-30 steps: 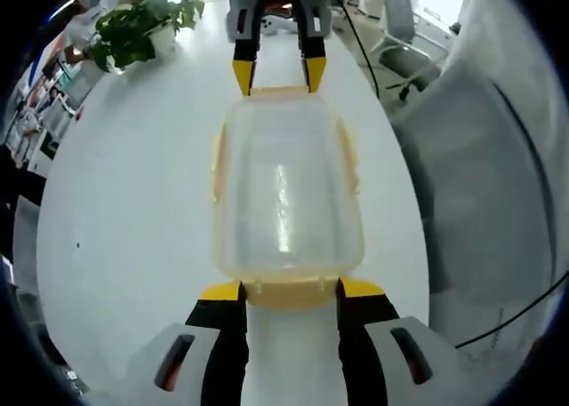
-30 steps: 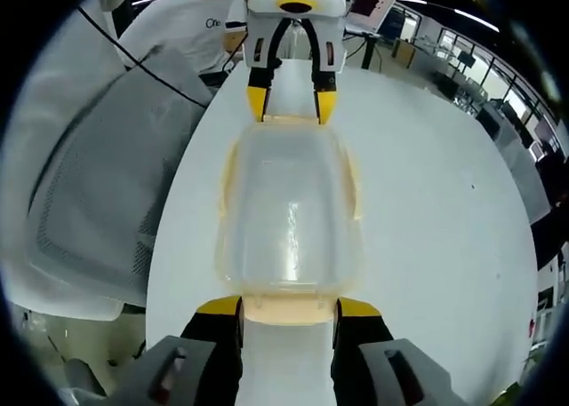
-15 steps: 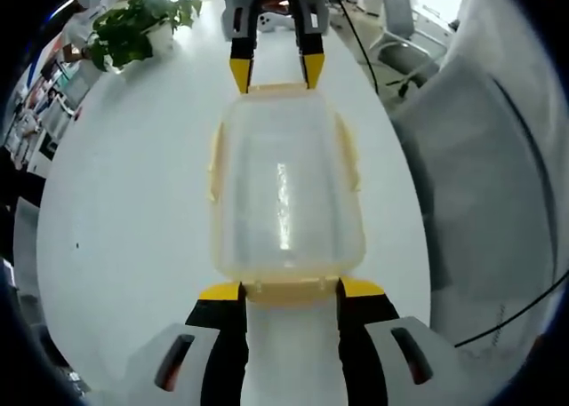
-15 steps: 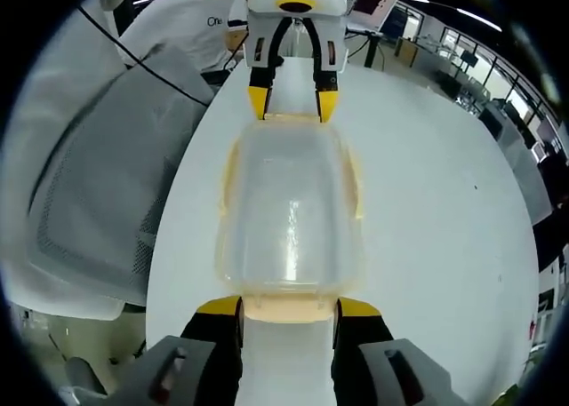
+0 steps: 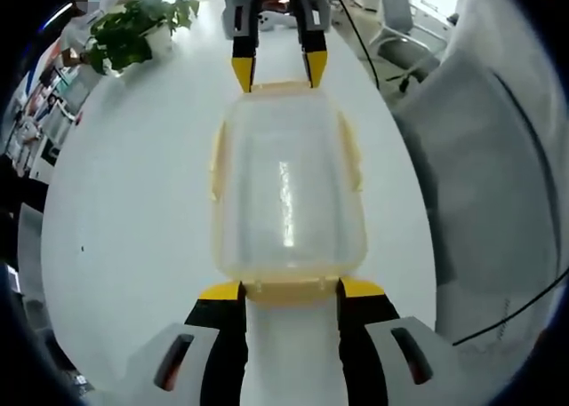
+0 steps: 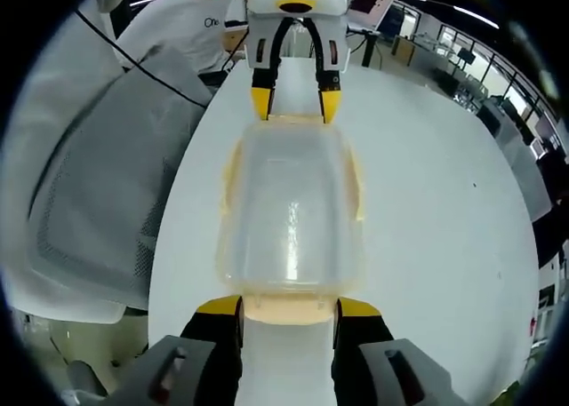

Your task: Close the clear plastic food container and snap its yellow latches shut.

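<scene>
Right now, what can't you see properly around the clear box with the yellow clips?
- Left gripper view: the clear plastic container's near yellow latch, snapped or not; the jaws flank it.
- Right gripper view: the far latch, too small.
- Right gripper view: the laptop, cut by the edge.

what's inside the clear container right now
Nothing shows through the clear container: only a glare streak and the white table beneath. Yellow latches hide the short ends.
</scene>
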Motion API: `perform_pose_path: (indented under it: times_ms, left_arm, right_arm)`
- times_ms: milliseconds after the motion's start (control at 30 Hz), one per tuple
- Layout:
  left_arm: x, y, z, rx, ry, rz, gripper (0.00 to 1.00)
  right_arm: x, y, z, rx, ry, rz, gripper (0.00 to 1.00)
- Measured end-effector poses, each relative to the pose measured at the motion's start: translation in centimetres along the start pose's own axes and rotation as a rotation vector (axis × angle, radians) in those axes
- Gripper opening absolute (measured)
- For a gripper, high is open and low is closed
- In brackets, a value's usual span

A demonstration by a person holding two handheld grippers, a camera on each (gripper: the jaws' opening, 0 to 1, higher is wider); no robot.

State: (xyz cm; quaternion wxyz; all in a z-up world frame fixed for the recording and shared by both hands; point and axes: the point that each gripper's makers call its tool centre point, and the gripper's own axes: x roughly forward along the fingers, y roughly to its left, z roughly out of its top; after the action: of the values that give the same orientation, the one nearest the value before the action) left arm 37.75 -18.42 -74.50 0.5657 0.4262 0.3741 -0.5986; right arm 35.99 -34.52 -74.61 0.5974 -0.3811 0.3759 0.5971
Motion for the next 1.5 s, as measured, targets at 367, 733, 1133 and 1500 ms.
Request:
perform_pose_path:
  times_ms: [367, 733, 1133, 1500]
  left_arm:
    - [-0.04, 0.07, 0.08, 0.006, 0.002, -0.002, 0.37]
    - [0.26, 0.03, -0.09, -0.001, 0.007, 0.001, 0.37]
    - [0.12, -0.35, -0.13, -0.031, -0.011, -0.011, 0.38]
    - [-0.13, -0.7, -0.81, -0.047, -0.002, -0.013, 0.41]
  right_arm:
    - [0.01, 0.24, -0.04, 0.013, 0.006, -0.005, 0.37]
    - [0.42, 0.25, -0.26, 0.015, 0.013, -0.007, 0.37]
    - [0.32, 0.24, -0.34, 0.002, 0.026, -0.01, 0.4]
    - [-0.06, 0.49, -0.6, 0.016, 0.033, -0.011, 0.42]
